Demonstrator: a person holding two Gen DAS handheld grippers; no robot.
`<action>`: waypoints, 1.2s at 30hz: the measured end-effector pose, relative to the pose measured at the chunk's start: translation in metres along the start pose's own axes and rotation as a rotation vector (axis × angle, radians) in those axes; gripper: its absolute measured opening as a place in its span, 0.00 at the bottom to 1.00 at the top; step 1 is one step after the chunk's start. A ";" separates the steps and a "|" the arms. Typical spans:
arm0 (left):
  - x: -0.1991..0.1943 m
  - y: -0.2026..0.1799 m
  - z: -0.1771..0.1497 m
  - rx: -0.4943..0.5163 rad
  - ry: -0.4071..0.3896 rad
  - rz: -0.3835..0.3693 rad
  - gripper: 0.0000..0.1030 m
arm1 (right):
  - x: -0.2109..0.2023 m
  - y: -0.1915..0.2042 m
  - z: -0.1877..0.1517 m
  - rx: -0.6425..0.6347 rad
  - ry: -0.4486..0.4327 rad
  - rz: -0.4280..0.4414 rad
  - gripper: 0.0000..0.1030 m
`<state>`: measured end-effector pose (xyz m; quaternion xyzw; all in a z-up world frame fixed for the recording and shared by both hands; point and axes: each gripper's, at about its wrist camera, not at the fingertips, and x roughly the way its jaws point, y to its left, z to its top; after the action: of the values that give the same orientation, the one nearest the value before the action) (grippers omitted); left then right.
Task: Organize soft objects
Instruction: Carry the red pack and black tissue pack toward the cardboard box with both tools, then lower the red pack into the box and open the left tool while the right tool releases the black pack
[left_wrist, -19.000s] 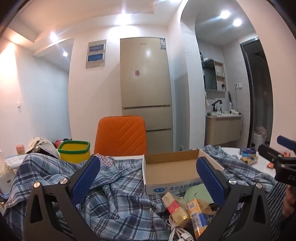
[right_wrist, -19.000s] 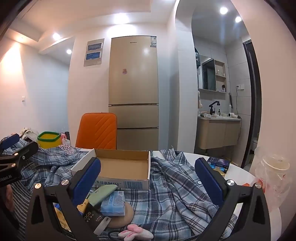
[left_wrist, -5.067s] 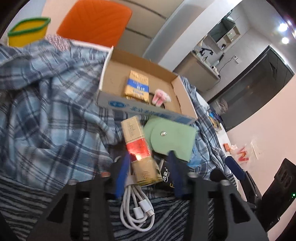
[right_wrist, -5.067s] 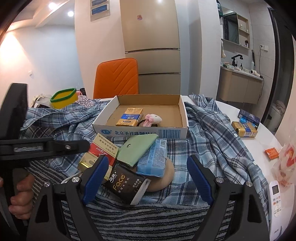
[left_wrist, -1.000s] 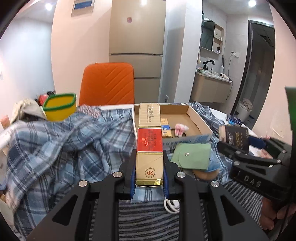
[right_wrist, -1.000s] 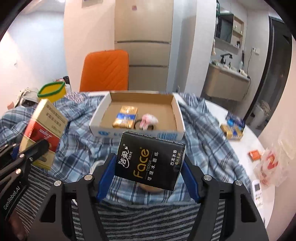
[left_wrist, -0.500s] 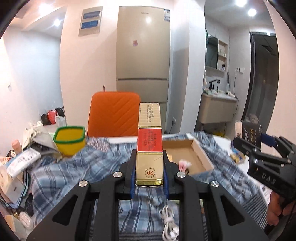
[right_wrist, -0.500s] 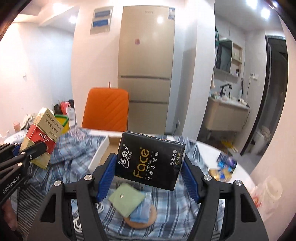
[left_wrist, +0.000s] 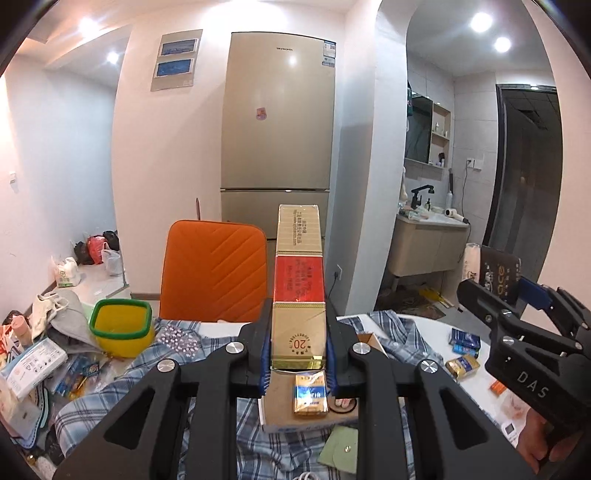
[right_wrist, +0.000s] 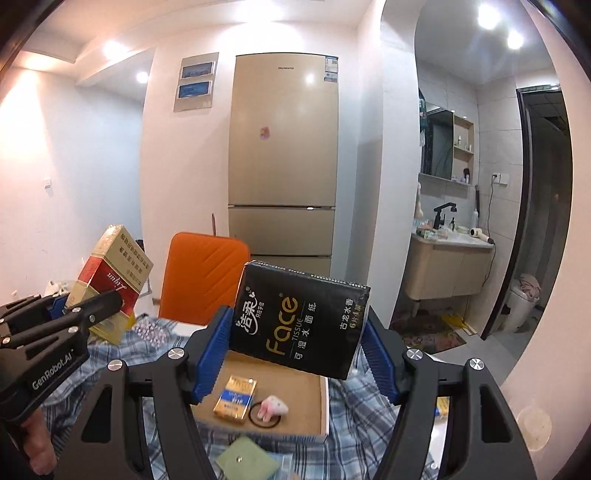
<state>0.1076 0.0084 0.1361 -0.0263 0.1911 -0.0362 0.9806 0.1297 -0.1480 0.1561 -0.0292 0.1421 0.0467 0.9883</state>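
Note:
My left gripper (left_wrist: 298, 354) is shut on a long gold and red carton (left_wrist: 298, 288), held up in the air and pointing away from me. My right gripper (right_wrist: 295, 354) is shut on a black Face tissue pack (right_wrist: 299, 321), also raised. Below both lies an open cardboard box (right_wrist: 288, 402) on a blue plaid cloth (left_wrist: 155, 365). In the box are a gold and blue pack (right_wrist: 236, 397) and a small pink plush on a ring (right_wrist: 271, 406). A green pouch (right_wrist: 247, 461) lies in front of the box. Each gripper shows in the other's view: the right gripper (left_wrist: 509, 295), the left gripper (right_wrist: 85, 306).
An orange chair (left_wrist: 214, 277) stands behind the table, with a tall fridge (left_wrist: 277, 147) beyond it. A yellow tub with a green rim (left_wrist: 122, 328) sits at the left amid clutter. Small packs (left_wrist: 461, 350) lie on the white table at the right. A bathroom opens on the right.
Both grippers have risen with their loads, and the views have tilted up from the table to the room. The box and pouch now sit low in the frames.

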 end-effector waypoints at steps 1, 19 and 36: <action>0.002 -0.001 0.003 0.003 -0.002 0.004 0.20 | 0.004 0.000 0.004 0.006 0.001 0.006 0.68; 0.103 0.011 -0.028 -0.033 0.178 0.009 0.20 | 0.109 -0.008 -0.031 0.094 0.147 0.030 0.68; 0.183 0.025 -0.084 -0.044 0.402 0.045 0.20 | 0.191 0.002 -0.097 0.024 0.356 0.033 0.68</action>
<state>0.2463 0.0151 -0.0117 -0.0358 0.3844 -0.0146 0.9224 0.2849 -0.1366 0.0089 -0.0228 0.3157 0.0552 0.9470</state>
